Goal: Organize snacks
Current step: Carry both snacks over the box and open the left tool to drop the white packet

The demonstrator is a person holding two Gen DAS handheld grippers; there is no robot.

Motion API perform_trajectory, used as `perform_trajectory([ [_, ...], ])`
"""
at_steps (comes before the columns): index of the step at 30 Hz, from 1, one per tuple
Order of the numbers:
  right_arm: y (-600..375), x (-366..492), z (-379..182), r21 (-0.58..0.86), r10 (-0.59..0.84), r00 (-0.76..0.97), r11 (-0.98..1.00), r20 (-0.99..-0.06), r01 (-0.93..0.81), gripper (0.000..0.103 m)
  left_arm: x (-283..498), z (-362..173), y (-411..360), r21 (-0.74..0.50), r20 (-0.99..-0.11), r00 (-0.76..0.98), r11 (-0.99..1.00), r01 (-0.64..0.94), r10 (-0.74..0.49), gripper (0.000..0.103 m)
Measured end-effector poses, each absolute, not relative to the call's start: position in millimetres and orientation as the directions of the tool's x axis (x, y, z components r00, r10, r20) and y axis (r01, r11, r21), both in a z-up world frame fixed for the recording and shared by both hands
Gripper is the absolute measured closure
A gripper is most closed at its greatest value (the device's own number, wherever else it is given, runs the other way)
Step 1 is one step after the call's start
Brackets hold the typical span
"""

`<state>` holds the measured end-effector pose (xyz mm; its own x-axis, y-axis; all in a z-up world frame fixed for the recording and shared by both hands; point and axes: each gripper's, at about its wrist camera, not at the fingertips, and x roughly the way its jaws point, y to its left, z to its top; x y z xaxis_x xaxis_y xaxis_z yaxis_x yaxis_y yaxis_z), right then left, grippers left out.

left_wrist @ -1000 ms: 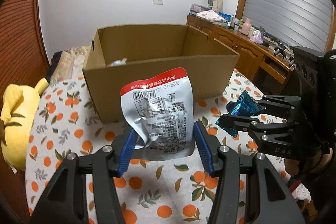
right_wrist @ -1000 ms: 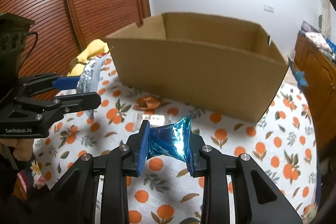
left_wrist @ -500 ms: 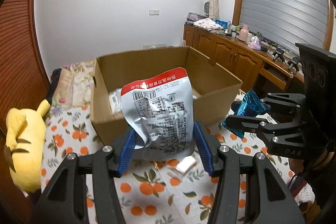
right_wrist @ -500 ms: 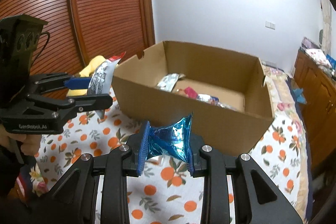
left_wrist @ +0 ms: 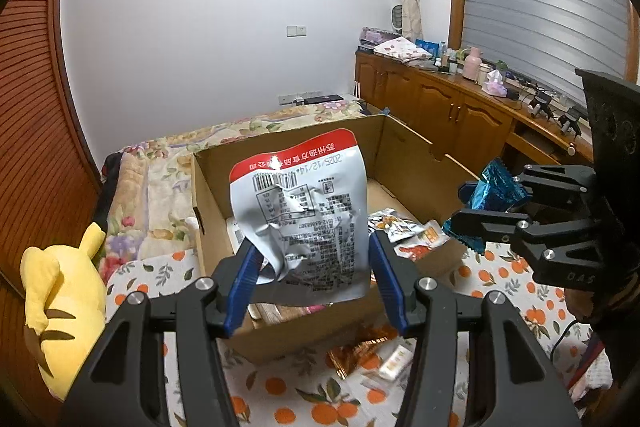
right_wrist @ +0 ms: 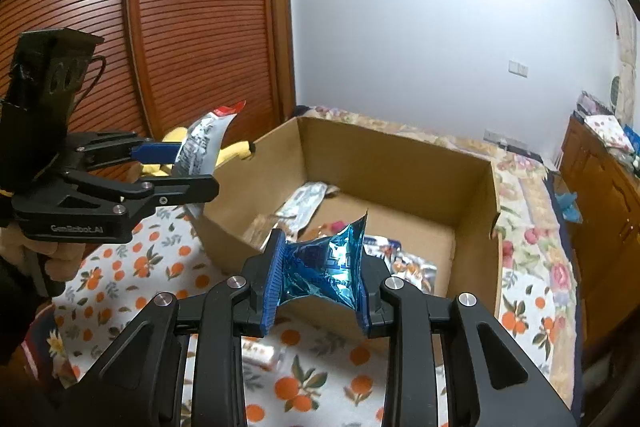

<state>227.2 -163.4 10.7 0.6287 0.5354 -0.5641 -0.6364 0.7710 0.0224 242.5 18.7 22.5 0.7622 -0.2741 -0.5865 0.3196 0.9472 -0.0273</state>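
Observation:
My left gripper is shut on a silver snack bag with a red top band, held upright above the near edge of an open cardboard box. My right gripper is shut on a shiny blue snack packet, held above the box's near wall. Each gripper shows in the other view: the left gripper with its bag, the right gripper with the blue packet. Several snack packs lie inside the box.
An orange-print tablecloth covers the table. Loose snacks, an orange wrapper and a small white pack, lie in front of the box. A yellow plush toy sits at left. A bed lies behind; wooden cabinets stand at right.
Both grippers have risen with their snacks still held and now look down into the box. The box's inside and the packs in it have come into view.

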Motion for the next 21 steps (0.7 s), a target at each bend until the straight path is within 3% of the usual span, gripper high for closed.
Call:
perform_trajectory([
  [21, -154.3, 292.1, -16.2, 0.045, 0.515, 0.600, 0.780, -0.612, -0.624, 0.074, 302.9, -5.0, -2.0, -0.013, -0.657, 0.714, 0.951, 0.309, -0.241, 0.049],
])
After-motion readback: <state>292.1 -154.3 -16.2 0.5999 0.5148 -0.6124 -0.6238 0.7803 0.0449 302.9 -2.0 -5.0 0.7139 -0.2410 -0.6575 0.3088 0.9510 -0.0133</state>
